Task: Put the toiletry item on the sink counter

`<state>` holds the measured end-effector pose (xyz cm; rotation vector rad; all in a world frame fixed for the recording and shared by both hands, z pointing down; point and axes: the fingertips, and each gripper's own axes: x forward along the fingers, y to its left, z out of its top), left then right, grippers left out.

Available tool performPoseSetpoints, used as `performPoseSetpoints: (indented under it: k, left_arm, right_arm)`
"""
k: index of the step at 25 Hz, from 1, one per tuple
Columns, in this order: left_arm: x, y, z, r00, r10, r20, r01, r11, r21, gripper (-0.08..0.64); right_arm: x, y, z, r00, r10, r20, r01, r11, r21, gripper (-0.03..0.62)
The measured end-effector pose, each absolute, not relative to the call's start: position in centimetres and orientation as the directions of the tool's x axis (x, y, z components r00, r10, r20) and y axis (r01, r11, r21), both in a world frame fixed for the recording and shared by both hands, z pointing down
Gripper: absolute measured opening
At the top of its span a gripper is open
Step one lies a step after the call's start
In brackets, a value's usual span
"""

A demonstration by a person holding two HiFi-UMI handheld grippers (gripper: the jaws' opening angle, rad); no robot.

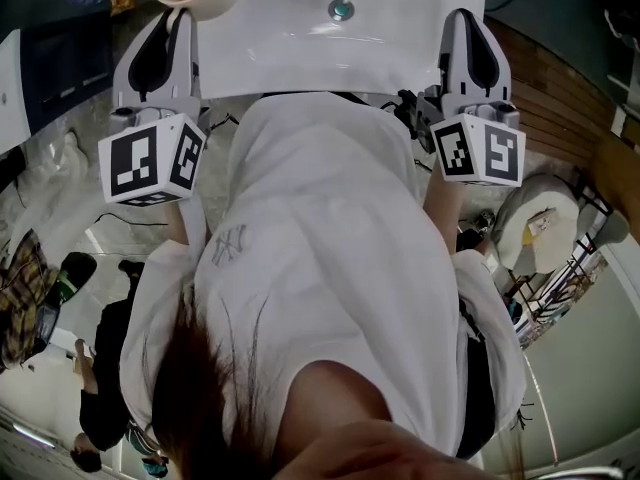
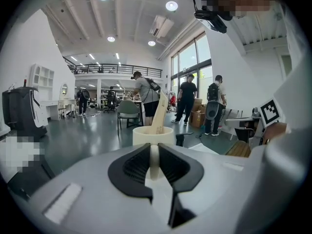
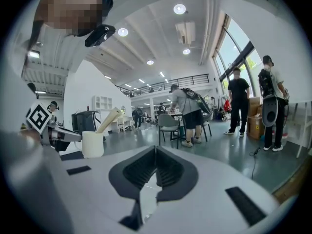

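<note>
Head view first, Jo: what lies around, and what blocks the sight?

Sam, the person's white T-shirt [image 1: 320,268] fills the middle and hides the near edge of the white sink bench [image 1: 300,63]. The round metal drain [image 1: 341,9] shows near the top. Behind, in both gripper views, is a large hall with standing people [image 2: 187,99], a grey chair [image 2: 128,112], brown cardboard boxes [image 2: 197,117] and a black case [image 2: 22,111] at the left.

And the toiletry item?

A tan flat tube [image 2: 160,112] stands in a cream round cup [image 2: 152,135]. Its long axis runs close to upright, the top end leaning slightly right in the left gripper view. In the right gripper view it slants more strongly up and to the right. In the head view the cup sits at the top left, against the bench's left edge. Whether its base touches the bench I cannot tell.

The tongs?

The tongs of the left gripper [image 2: 154,150] are pinched on a thin cream part at the cup's near side, which fills the narrow gap between them. The tongs of the right gripper [image 3: 156,152] are pressed together with nothing between them. That gripper is at the bench's right side, well apart from the cup.
</note>
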<state>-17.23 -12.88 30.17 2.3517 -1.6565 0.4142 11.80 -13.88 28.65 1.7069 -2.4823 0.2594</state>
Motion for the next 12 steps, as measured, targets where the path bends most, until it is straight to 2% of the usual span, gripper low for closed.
performPoseSetpoints:
  k: [6,12]
  left_arm:
    - [-17.8,-14.6,28.6,0.315,-0.886,0.340,-0.944,-0.330,0.015,0.055]
    - [-19.5,-15.1,28.9,0.274,-0.926,0.259,-0.957,-0.290,-0.023,0.055]
  right_arm:
    - [11.0,-15.2,27.6,-0.361,-0.913,0.190,-0.933,0.354,-0.071,0.011]
    - [10.0,-14.4,28.8,-0.367,-0.909,0.199,-0.930,0.360,-0.072,0.011]
